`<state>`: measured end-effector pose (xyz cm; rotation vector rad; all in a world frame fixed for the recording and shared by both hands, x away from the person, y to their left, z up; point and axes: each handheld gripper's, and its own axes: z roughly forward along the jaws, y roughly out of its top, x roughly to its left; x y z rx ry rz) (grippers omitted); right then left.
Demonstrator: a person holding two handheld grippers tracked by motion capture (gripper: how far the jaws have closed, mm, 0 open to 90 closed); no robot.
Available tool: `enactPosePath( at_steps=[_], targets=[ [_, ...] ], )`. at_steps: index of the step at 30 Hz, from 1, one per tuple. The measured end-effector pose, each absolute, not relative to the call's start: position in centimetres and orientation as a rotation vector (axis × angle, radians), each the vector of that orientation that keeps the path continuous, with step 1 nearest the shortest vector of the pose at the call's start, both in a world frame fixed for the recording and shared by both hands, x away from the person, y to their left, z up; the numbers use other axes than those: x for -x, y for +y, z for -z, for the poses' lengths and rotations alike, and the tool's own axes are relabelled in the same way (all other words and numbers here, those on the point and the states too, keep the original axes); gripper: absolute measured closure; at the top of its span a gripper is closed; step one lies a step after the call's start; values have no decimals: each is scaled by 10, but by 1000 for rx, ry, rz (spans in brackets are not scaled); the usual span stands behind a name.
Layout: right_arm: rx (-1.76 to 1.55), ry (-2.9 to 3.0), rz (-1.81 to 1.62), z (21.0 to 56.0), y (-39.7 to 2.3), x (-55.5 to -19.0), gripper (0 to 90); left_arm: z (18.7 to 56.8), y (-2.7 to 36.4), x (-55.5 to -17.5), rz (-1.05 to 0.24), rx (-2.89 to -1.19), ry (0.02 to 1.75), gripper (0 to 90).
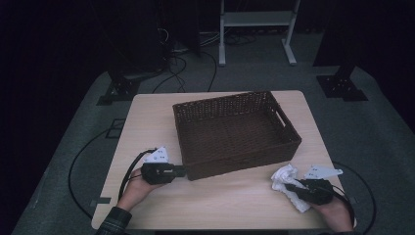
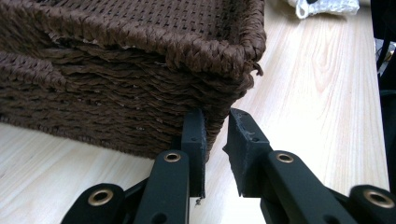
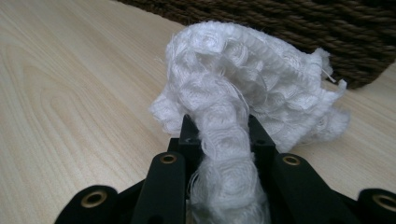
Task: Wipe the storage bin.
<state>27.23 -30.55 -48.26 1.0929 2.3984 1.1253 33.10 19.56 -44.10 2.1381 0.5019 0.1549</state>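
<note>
Table [image 1: 230, 196]: light wood, cleared apart from the items below.

Basket [image 1: 235, 129]: brown wicker, set at centre, seen empty. Nothing is yet placed inside.

Cloth [image 1: 288, 183]: white, bunched, lying at 4 o'clock of the basket, just beside its near corner.

Right gripper [image 1: 293, 187]: clenched on the cloth; transfer judged pending.

Left gripper [image 1: 182, 171]: at 7 o'clock, jaws slightly parted against the basket's near corner, nothing grasped.

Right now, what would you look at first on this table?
First, the big brown basket in the middle of the table, with nothing in it. Next, the crumpled white cloth near the right edge, pinched in the right tongs. The left tongs sit at the basket's near corner.
</note>
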Motion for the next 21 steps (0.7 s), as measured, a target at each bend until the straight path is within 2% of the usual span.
enactPosePath(
  at_steps=[9,12,18,21],
  targets=[
    [-1091,2411,-1123,484,-303,-274,732,442,181,-328,-161,-2132,493,758],
    [-1095,2413,-1125,485,-303,-273,732,442,182,-327,-169,-2138,511,681],
    [-1127,2401,-1144,485,-303,-274,732,452,179,-325,-180,-2181,556,456],
    [-1128,2399,-1145,486,-303,-274,732,459,176,-325,-187,-2203,587,425]
  ],
)
